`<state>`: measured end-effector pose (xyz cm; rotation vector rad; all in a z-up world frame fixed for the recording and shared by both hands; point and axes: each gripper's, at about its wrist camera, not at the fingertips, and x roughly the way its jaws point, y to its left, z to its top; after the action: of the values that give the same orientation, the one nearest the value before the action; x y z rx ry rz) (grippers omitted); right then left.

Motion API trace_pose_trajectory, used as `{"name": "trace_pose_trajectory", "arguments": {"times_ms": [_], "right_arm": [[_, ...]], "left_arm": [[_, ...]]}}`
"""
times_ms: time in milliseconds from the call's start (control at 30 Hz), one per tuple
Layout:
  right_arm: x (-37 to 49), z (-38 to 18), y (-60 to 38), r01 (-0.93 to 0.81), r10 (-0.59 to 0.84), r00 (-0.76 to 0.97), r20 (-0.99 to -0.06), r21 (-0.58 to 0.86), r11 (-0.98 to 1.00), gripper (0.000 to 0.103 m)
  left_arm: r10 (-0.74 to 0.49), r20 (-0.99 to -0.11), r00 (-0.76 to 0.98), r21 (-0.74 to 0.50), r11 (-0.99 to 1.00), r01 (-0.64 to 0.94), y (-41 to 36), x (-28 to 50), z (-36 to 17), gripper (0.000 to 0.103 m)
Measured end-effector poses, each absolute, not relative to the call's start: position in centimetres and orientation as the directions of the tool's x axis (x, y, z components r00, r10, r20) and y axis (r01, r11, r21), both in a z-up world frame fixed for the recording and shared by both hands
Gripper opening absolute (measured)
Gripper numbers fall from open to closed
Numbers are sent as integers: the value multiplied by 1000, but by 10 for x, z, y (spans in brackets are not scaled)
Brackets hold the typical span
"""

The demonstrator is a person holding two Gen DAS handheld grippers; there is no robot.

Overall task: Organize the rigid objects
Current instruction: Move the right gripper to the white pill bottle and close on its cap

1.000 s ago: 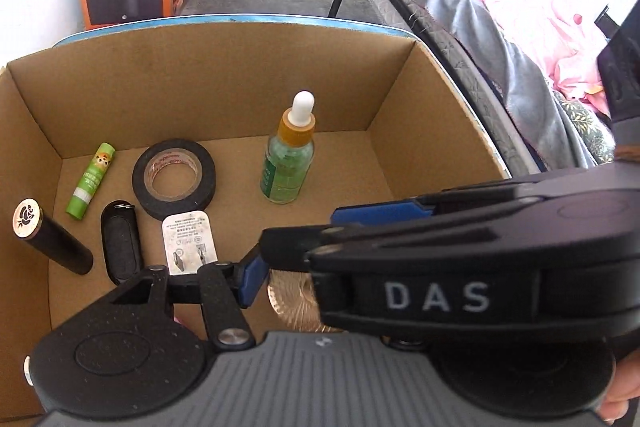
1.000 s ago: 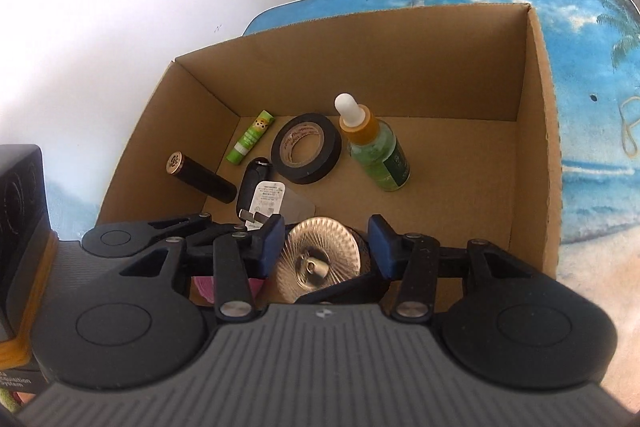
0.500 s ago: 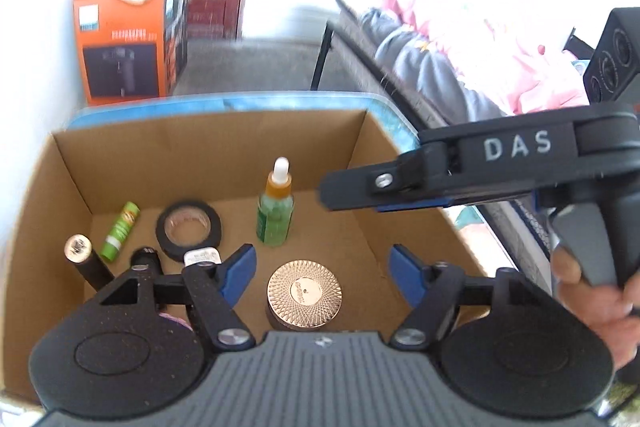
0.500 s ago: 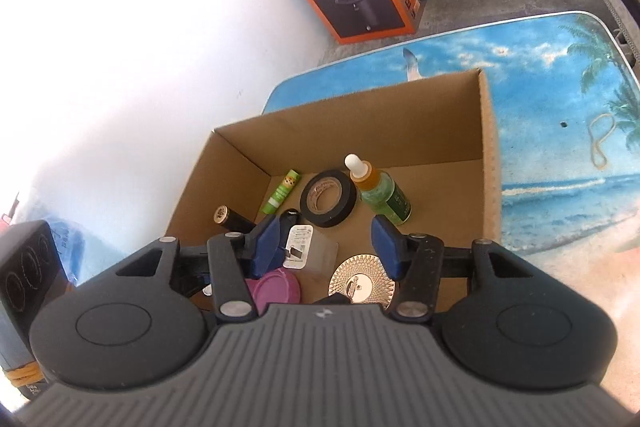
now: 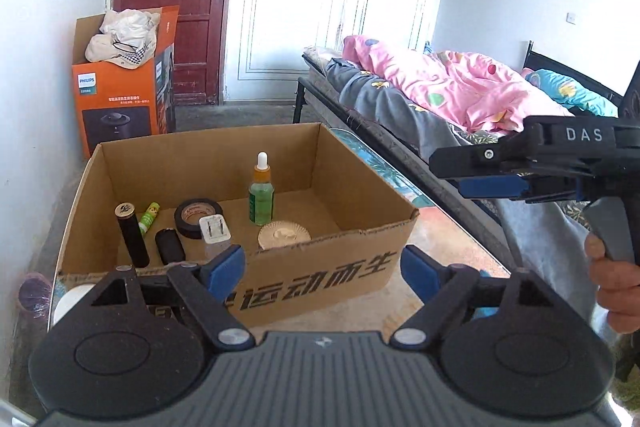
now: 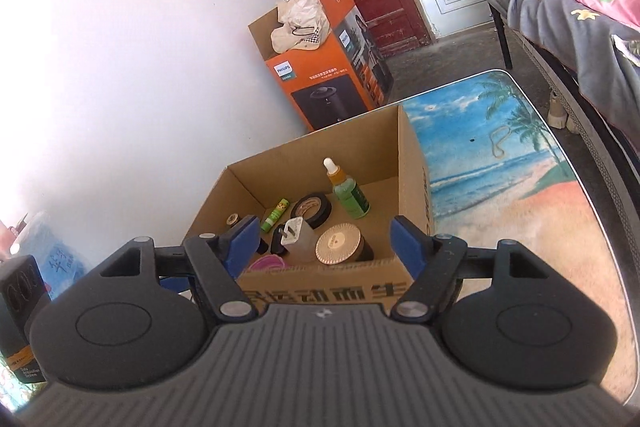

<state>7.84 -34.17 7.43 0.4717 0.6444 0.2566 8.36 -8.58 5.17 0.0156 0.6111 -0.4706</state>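
Observation:
A cardboard box (image 5: pixel 320 267) (image 6: pixel 412 163) stands on the beach-print table (image 6: pixel 520 195). Inside are a gold-lidded jar (image 5: pixel 284 235) (image 6: pixel 338 242), a green dropper bottle (image 5: pixel 261 193) (image 6: pixel 349 193), a black tape roll (image 5: pixel 198 217) (image 6: pixel 311 209), a white plug (image 5: pixel 215 229) (image 6: pixel 298 235), a green lip balm (image 5: pixel 149 217) (image 6: pixel 275 214), a black tube (image 5: pixel 132 233) and a pink lid (image 6: pixel 267 262). My left gripper (image 5: pixel 322 267) is open and empty, in front of the box. My right gripper (image 6: pixel 323 241) is open and empty, above the box's near edge; it also shows side-on in the left wrist view (image 5: pixel 500 171).
An orange Philips carton (image 5: pixel 120 99) (image 6: pixel 324 75) stands on the floor by a red door. A bed with pink and grey bedding (image 5: pixel 440 95) runs along the right of the table. A white wall is at the left.
The right gripper opened and left the gold-lidded jar in the box. Both grippers then pulled up and back out of the box, so the whole box and room now show.

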Motion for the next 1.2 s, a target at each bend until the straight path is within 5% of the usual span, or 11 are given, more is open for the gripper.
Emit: {"name": "trace_pose_trajectory", "arguments": {"times_ms": [433,900,1200], "right_arm": [[81,48,-248,-237,550,640,-538,542,806,72],[164,13,-142,-260,669,451,-590,630,731,66],[179,0,-120,-233,691,411,-595,664,711,48]], "left_arm": [[-153,-452,879,-15,986,164,-27,31,36,86],[-37,-585,810,29,997,67,3,85,-5,84],[-68,-610,789,-8,997,80,5,94,-12,59]]}}
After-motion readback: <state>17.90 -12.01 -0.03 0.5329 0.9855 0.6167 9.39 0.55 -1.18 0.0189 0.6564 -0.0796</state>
